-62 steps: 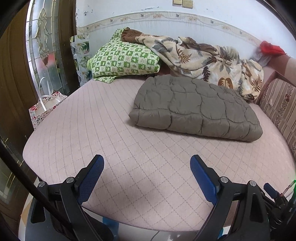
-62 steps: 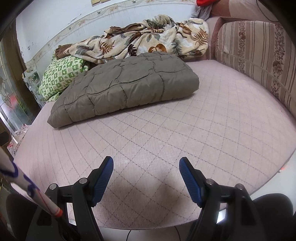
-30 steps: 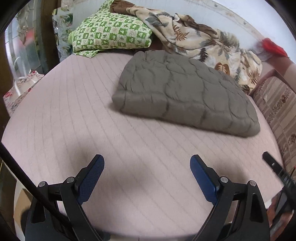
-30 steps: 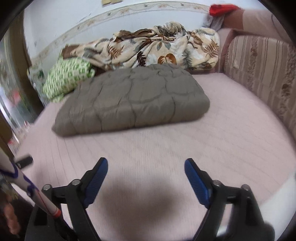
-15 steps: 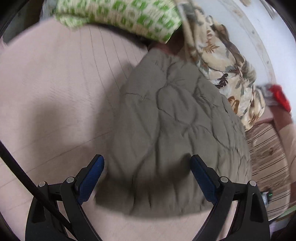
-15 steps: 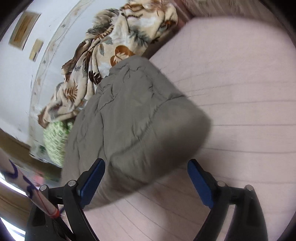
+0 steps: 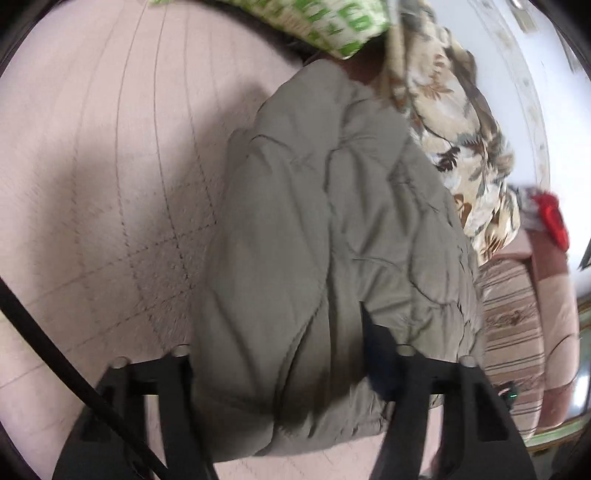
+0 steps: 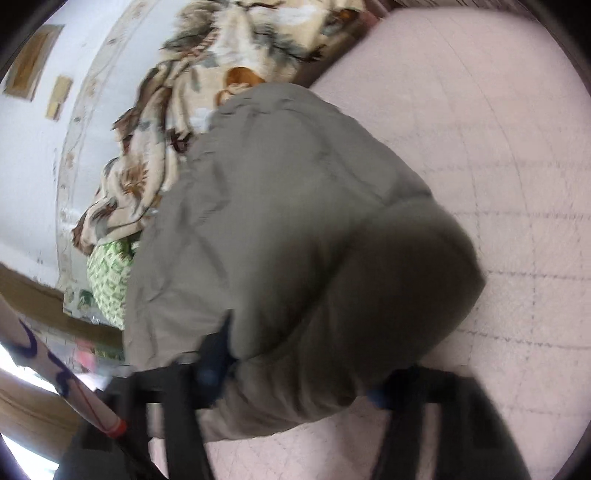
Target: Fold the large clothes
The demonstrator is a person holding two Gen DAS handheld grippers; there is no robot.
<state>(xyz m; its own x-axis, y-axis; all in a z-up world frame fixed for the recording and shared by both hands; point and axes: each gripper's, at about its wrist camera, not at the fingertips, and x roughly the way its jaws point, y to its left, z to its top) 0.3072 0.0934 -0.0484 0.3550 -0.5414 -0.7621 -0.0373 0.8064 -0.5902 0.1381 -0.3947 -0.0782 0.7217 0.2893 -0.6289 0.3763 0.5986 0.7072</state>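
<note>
A grey quilted garment (image 7: 332, 221) lies folded and puffy on the pink quilted bed (image 7: 110, 184). My left gripper (image 7: 280, 362) straddles the garment's near end and its jaws are closing. One dark finger (image 7: 380, 354) digs into the fabric, and the other is half hidden behind the bulge. In the right wrist view the same garment (image 8: 295, 221) swells up between the jaws of my right gripper (image 8: 299, 373), which are also closing. Its left finger (image 8: 216, 354) presses into the side of the fabric, and only the other finger's blue tip shows beneath the fold.
A floral blanket (image 7: 461, 147) and a green checked pillow (image 7: 332, 22) are heaped behind the garment against the wall. A striped cushioned side (image 7: 513, 325) borders the bed, with a red item (image 7: 552, 218) on top. Bare pink bed surface (image 8: 498, 184) lies beside the garment.
Both grippers came forward and down from the bed's front to the grey garment and rolled. Their wide jaws have narrowed onto its two near ends, bunching the fabric.
</note>
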